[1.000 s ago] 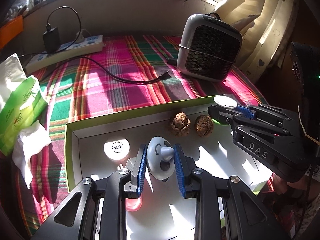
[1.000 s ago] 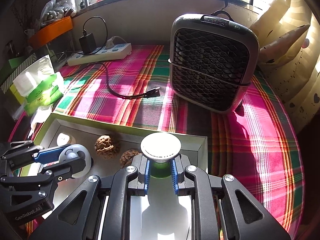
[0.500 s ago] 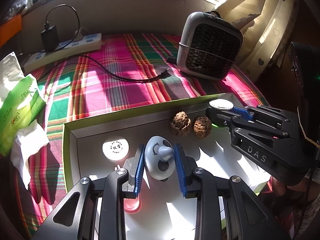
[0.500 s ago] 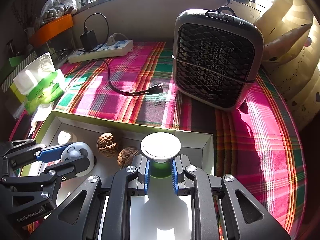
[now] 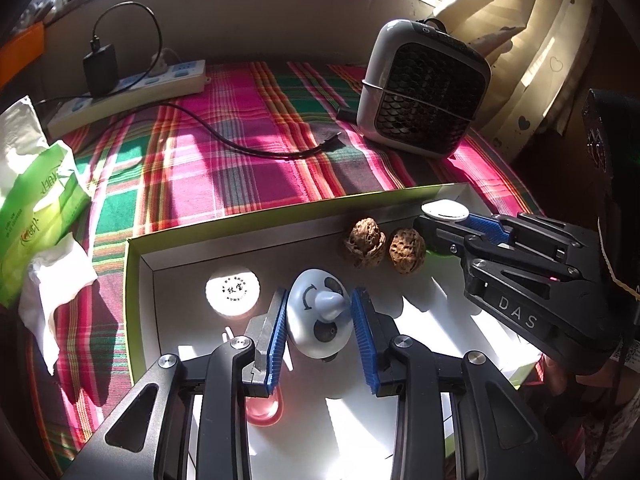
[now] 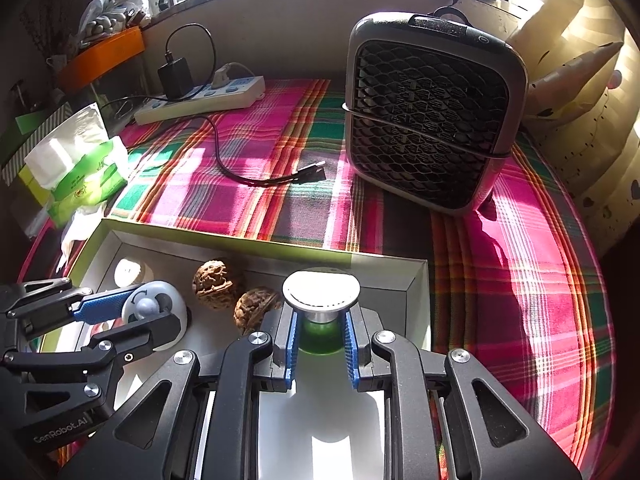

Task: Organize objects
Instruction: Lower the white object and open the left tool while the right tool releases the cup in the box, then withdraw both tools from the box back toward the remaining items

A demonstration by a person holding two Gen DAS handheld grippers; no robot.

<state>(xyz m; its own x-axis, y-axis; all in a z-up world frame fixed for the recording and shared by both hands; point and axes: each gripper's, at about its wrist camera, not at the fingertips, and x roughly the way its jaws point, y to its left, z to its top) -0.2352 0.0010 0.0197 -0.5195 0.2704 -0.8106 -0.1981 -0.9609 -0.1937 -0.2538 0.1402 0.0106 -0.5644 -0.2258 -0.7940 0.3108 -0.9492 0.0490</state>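
A shallow white box with a green rim [image 5: 132, 280] [image 6: 224, 240] lies on the plaid cloth. In it are two walnuts [image 5: 366, 237] [image 6: 214, 282], a white-capped pink jar [image 5: 233, 291] [image 6: 129, 273] and the things I hold. My left gripper [image 5: 320, 322] [image 6: 132, 314] is shut on a pale blue egg-shaped object with a knob [image 5: 318, 314] [image 6: 154, 306], just above the box floor. My right gripper [image 6: 320, 338] [image 5: 452, 228] is shut on a green bottle with a white cap [image 6: 322, 290] [image 5: 446, 211] at the box's far right corner.
A grey mesh-fronted fan heater [image 5: 424, 88] [image 6: 430, 120] stands behind the box. A black cable [image 5: 256, 148] runs from a power strip [image 5: 132, 90] at the back left. A green tissue pack [image 5: 32, 204] [image 6: 76, 176] lies left. Cushions are at the right.
Both grippers have drawn back and up a little with their objects still held. The box and the heater look farther away. The walnuts have not moved.
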